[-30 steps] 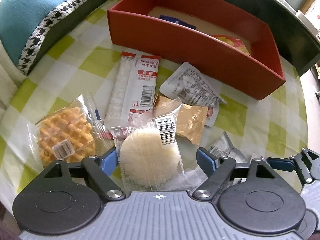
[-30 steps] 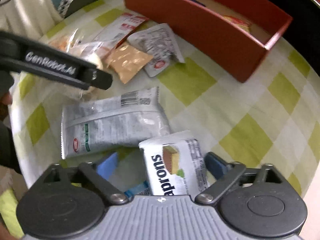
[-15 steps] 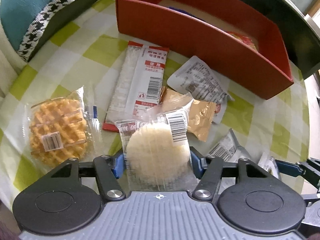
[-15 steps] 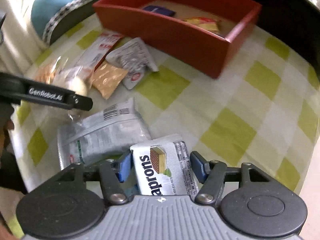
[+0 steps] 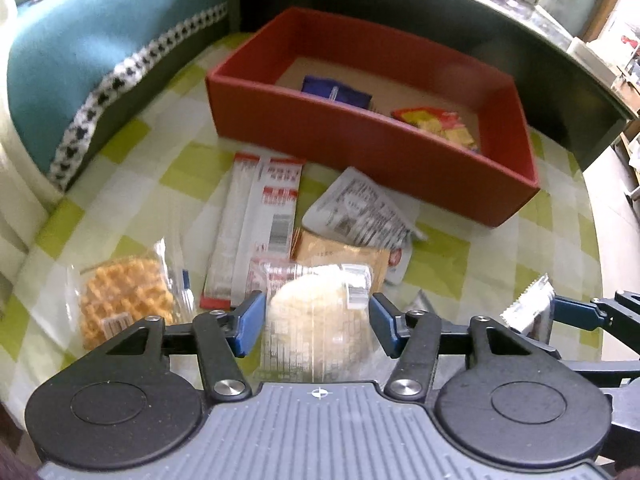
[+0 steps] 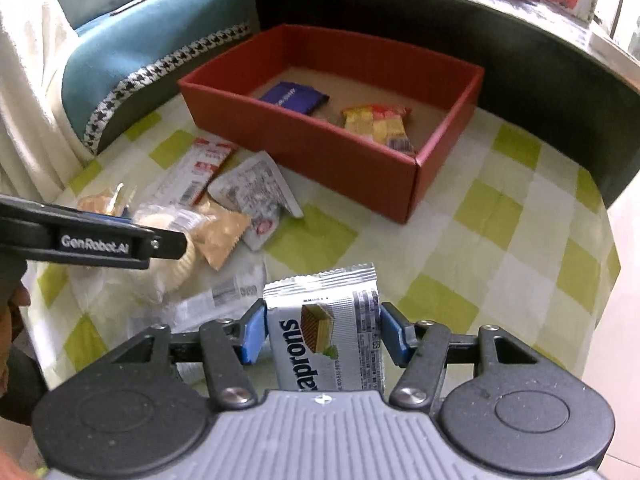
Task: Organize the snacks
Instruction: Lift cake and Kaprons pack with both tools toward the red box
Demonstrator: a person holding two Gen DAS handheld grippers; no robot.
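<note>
1. Now both of my grippers are carrying something — a second ago each stood wide open around its packet on the cloth, and by now each has closed in and lifted.
2. My left gripper (image 5: 318, 326) is pinching the rice cake (image 5: 318, 320) between its blue pads, narrowed to the packet's width; it is riding clear of the tablecloth (image 5: 472, 256).
3. My right gripper (image 6: 323, 334) is clamping the wafer pack (image 6: 326, 332) the same way, upright and off the cloth, with the grey pouch (image 6: 216, 304) left lying below it.
4. So the picking is done for this pair, I judge — what is remaining is the carry to the red box (image 6: 320, 148), which is sitting ahead of both grippers, well apart.
5. The box is holding a blue packet (image 6: 294, 98) and a red-and-yellow packet (image 6: 378, 120), lying side by side with bare floor around them.
6. The waffle (image 5: 124, 300), long sachet (image 5: 260, 224), tan packet (image 5: 340, 256) and white pouch (image 5: 360, 212) are waiting on the cloth.
</note>
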